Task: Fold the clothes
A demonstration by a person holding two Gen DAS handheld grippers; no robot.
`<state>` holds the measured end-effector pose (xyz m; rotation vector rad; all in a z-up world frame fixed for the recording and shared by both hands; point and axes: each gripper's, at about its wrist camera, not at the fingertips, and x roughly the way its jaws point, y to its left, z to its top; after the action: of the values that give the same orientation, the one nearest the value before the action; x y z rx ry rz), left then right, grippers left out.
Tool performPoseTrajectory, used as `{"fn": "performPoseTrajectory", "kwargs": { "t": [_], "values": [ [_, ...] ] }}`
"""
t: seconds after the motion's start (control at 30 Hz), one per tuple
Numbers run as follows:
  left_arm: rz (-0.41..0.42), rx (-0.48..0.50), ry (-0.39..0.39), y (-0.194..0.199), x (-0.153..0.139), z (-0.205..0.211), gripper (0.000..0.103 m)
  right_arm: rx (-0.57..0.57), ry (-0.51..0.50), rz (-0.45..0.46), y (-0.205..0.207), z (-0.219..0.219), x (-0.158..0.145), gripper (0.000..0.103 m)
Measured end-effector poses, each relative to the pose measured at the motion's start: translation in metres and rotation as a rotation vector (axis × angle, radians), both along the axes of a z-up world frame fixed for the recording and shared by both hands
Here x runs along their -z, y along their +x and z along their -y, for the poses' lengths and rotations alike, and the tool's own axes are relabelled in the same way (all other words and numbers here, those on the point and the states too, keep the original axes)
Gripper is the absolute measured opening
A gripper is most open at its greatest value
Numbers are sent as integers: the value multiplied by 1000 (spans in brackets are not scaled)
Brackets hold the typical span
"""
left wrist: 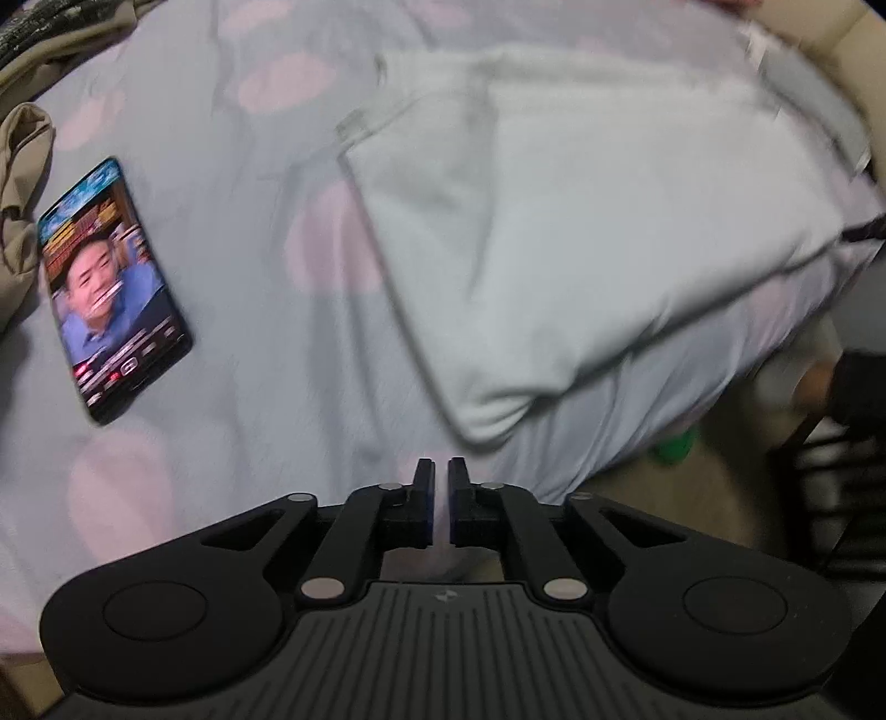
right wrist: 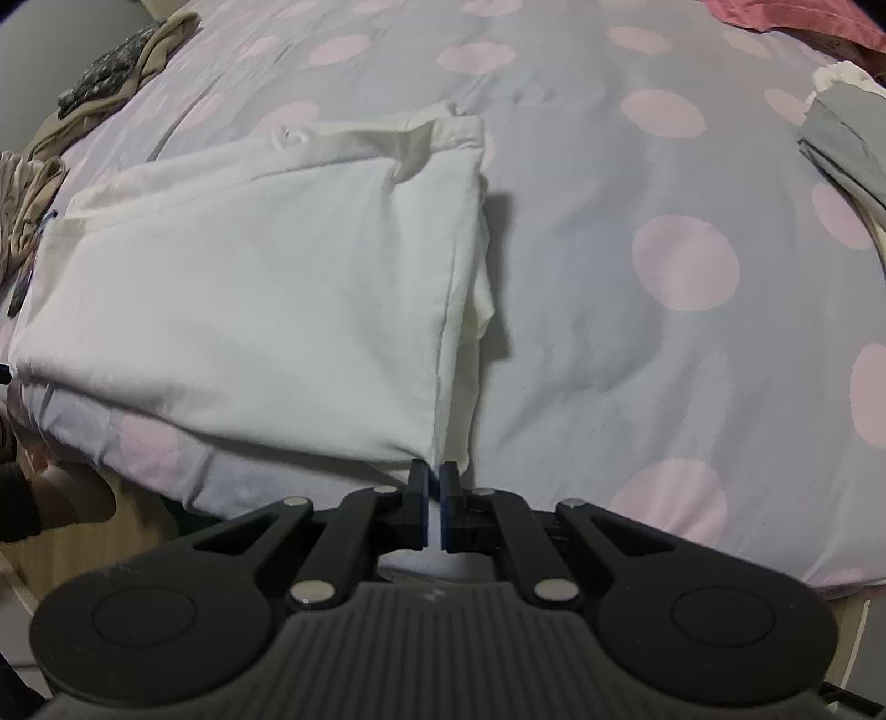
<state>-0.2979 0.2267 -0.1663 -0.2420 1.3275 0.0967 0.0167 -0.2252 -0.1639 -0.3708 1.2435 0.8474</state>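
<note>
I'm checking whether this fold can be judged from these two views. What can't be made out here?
- Left wrist view: the white garment is smeared by motion blur, so its folds and seams are unclear.
- Right wrist view: whether the right tool pinches the garment's corner; its fingers cover the spot.
- Right wrist view: the grey clothing and red cloth are cut off by the edge.
- Left wrist view: small text on the phone is blurred.
</note>
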Motion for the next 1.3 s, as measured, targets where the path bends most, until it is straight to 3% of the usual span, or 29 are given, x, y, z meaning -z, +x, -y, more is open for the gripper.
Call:
{"fn": "performPoseTrajectory", "kwargs": {
  "t": [0.03, 0.1, 0.13, 0.2, 0.27, 0.3, 0.33, 0.5, 0.8, 0.93, 1.0, 1.03, 1.07, 1.2, 1.27, 1.3],
  "values": [
    [-12, -4, 24, 0, -1, -3, 9, -5, -10, -11, 1, 1, 0, 10],
    [40, -62, 77, 0, -15, -15, 9, -7, -12, 1, 3, 4, -4, 32],
    [83, -92, 85, 1, -24, -20, 9, -6, -9, 11, 4, 5, -6, 35],
    [172, -138, 99, 8, -38, -26, 18, 18, 37, 51, 9, 8, -16, 35],
    [264, -174, 110, 18, -49, -31, 40, 48, 94, 96, 14, 10, -28, 44],
    [308, -190, 116, 23, -55, -33, 43, 63, 126, 120, 18, 10, -34, 50],
    [334, -194, 123, 30, -55, -35, 44, 75, 154, 140, 22, 8, -37, 51],
    [298, -212, 90, 75, -35, -43, 44, 91, 235, 219, 42, -9, -41, 51],
    [295, -195, 41, 86, -19, -38, 44, -11, 247, 300, 57, -45, -34, 49],
    [281, -183, 34, 96, -11, -35, 43, 12, 216, 255, 71, -62, -20, 49],
    [288, -188, 31, 99, -11, -37, 27, 34, 231, 218, 79, -67, -17, 5],
    [296, -199, 25, 99, -12, -38, 11, 54, 248, 207, 83, -68, -19, 4],
    [309, -227, -10, 97, -13, -43, 6, 80, 273, 200, 87, -67, -22, 3],
    [317, -275, -71, 91, -13, -54, 4, 224, 379, 117, 104, -57, -28, 3],
    [309, -286, -68, 89, -10, -56, 5, 244, 343, 101, 106, -59, -22, 4],
    [309, -296, -70, 88, -9, -57, 5, 247, 323, 81, 106, -61, -18, 10]
  ]
}}
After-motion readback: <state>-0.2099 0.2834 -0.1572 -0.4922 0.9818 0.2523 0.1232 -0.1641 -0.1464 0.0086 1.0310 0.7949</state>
